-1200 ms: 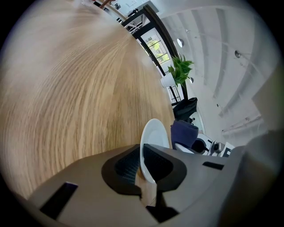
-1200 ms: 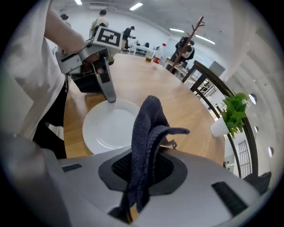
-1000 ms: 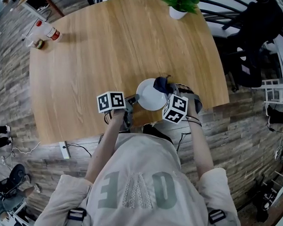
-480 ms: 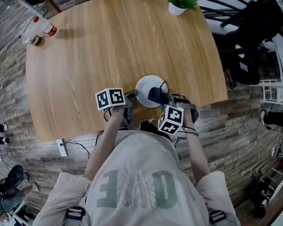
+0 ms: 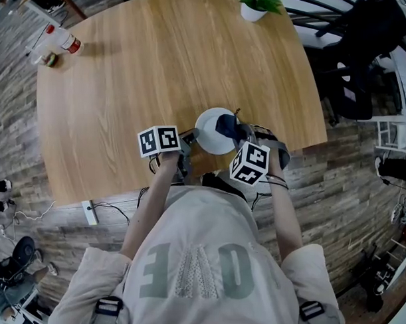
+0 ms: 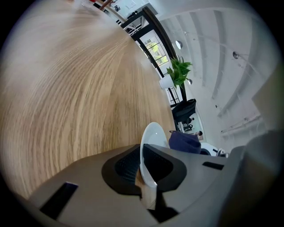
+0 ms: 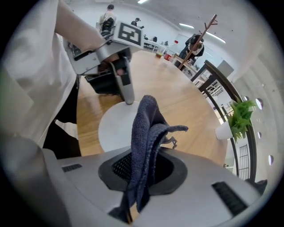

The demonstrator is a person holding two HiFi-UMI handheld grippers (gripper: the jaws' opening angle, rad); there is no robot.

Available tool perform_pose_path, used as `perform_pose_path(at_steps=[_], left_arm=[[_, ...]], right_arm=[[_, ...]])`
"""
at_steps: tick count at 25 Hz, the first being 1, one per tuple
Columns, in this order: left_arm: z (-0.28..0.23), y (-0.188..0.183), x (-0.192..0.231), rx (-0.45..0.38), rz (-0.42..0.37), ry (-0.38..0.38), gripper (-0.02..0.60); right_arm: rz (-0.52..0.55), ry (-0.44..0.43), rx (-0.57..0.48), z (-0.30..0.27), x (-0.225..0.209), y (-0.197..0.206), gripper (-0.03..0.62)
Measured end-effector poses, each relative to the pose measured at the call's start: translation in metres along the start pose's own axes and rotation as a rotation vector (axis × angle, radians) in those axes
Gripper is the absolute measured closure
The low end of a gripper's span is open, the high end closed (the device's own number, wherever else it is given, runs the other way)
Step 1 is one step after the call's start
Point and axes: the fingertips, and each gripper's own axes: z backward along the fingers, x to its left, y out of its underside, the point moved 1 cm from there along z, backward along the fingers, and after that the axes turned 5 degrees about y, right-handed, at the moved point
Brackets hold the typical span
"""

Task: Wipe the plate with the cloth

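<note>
A white plate rests near the front edge of the wooden table. My left gripper is shut on the plate's left rim; in the left gripper view the thin rim is pinched between the two dark pads. My right gripper is shut on a dark blue cloth, which hangs over the plate's right side. In the right gripper view the cloth stands folded up out of the jaws above the plate, with the left gripper's fingers on the plate's far rim.
A potted plant stands at the table's far edge. A bottle lies at the far left corner. Dark chairs stand off to the right. The person's body is close to the table's front edge.
The right gripper carried the cloth from the plate's far right rim toward the plate's middle, then back out to the right. The left gripper kept its hold on the rim.
</note>
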Motion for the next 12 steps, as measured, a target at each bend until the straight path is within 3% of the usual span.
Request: perform_pose_path(at_steps=[6,12], left_arm=[[-0.001,0.001,0.0,-0.005,0.006,0.0,0.551],[0.0,0.0,0.0,-0.02,0.004,0.002,0.551]], right_arm=[[0.037,0.042,0.06,-0.031,-0.036,-0.002,0.534],[0.069,0.033,0.072,-0.033,-0.019,-0.008,0.534]])
